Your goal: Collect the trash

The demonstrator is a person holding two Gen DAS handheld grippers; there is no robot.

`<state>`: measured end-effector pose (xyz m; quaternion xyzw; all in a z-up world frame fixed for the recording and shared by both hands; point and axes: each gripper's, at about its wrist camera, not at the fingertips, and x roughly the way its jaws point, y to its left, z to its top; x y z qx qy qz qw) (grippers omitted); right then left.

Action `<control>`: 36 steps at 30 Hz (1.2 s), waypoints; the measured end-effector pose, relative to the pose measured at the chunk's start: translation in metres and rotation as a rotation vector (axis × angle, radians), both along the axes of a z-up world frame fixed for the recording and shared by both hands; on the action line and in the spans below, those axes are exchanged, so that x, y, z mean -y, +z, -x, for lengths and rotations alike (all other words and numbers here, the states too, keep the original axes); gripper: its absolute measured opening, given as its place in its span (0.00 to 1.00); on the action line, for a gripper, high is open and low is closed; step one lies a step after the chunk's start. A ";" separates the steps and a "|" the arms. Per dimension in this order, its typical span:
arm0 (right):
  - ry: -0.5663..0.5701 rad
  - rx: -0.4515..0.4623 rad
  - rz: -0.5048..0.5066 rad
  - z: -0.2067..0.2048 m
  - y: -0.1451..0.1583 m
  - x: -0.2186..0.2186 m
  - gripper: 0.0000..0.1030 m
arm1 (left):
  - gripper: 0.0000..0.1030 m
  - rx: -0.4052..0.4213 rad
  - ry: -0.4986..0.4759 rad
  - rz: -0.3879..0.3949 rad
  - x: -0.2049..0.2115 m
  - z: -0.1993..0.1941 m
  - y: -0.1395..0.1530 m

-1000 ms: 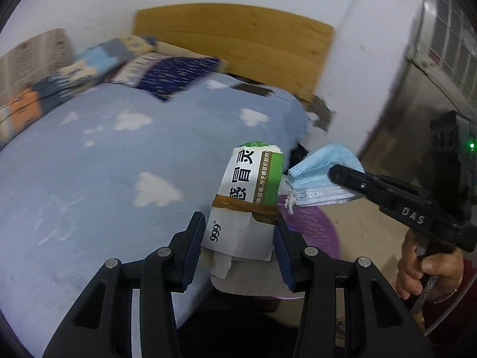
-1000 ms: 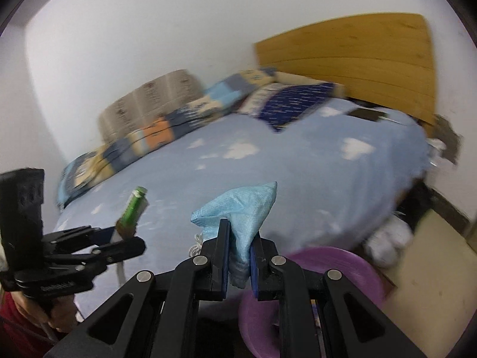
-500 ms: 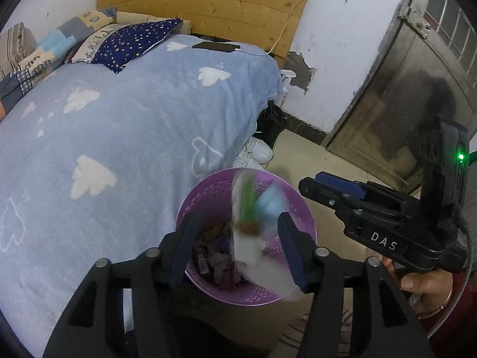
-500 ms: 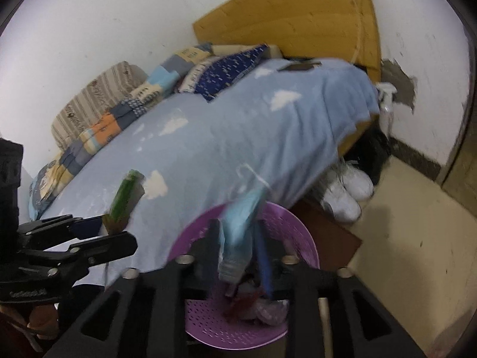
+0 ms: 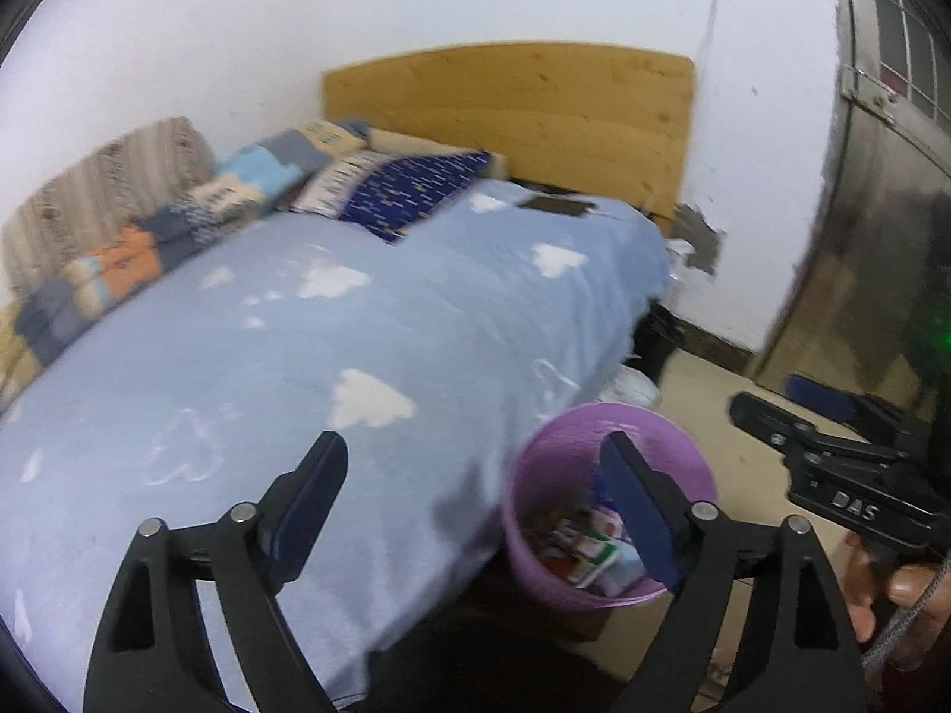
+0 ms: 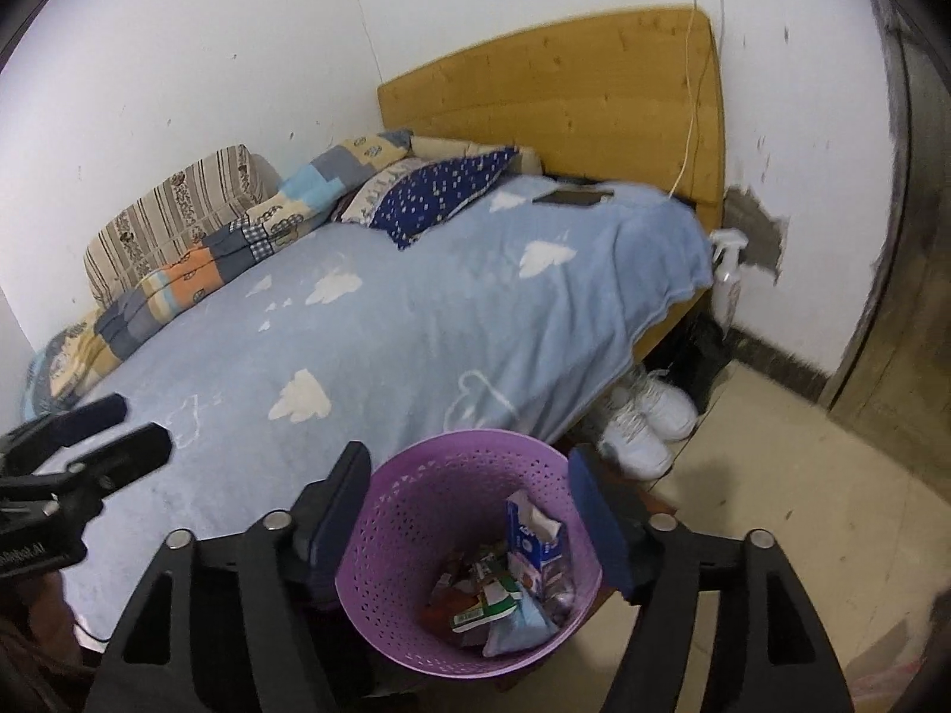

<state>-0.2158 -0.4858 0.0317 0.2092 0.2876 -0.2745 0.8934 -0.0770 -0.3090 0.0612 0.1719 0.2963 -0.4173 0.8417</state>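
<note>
Gaping empty, both tongs over purple trash basket beside bed, sneakers nearby

In front of me is a bed covered by a light blue blanket with white cloud shapes. At its head, against a wooden headboard, lie a navy spotted pillow, a folded patchwork quilt and a striped cushion. A dark phone rests on the blanket. On the tiled floor beside the bed stand a purple basket and white sneakers.
</note>
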 end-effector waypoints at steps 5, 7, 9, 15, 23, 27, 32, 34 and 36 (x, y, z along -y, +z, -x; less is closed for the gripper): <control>-0.051 -0.015 0.088 0.006 0.016 -0.040 0.87 | 0.94 0.067 0.064 0.015 -0.041 0.006 0.012; -0.101 -0.024 0.128 0.009 0.020 -0.059 0.90 | 0.96 0.090 0.080 0.010 -0.057 0.012 0.014; -0.178 -0.036 0.168 0.013 0.020 -0.078 0.96 | 1.00 0.116 0.095 -0.001 -0.068 0.018 0.015; -0.162 -0.016 0.161 0.024 0.018 -0.114 0.99 | 1.00 0.145 0.149 -0.034 -0.093 0.029 0.011; -0.179 -0.038 0.158 0.027 0.018 -0.118 0.99 | 1.00 0.162 0.192 -0.058 -0.100 0.027 0.007; -0.170 -0.041 0.166 0.026 0.019 -0.121 0.99 | 1.00 0.155 0.174 -0.017 -0.106 0.030 0.009; -0.161 -0.040 0.169 0.025 0.020 -0.125 0.99 | 1.00 0.187 0.199 -0.016 -0.107 0.033 0.011; -0.155 -0.041 0.168 0.024 0.020 -0.126 0.99 | 1.00 0.187 0.201 -0.019 -0.107 0.033 0.010; -0.152 -0.042 0.170 0.024 0.021 -0.128 0.99 | 1.00 0.185 0.203 -0.021 -0.107 0.033 0.010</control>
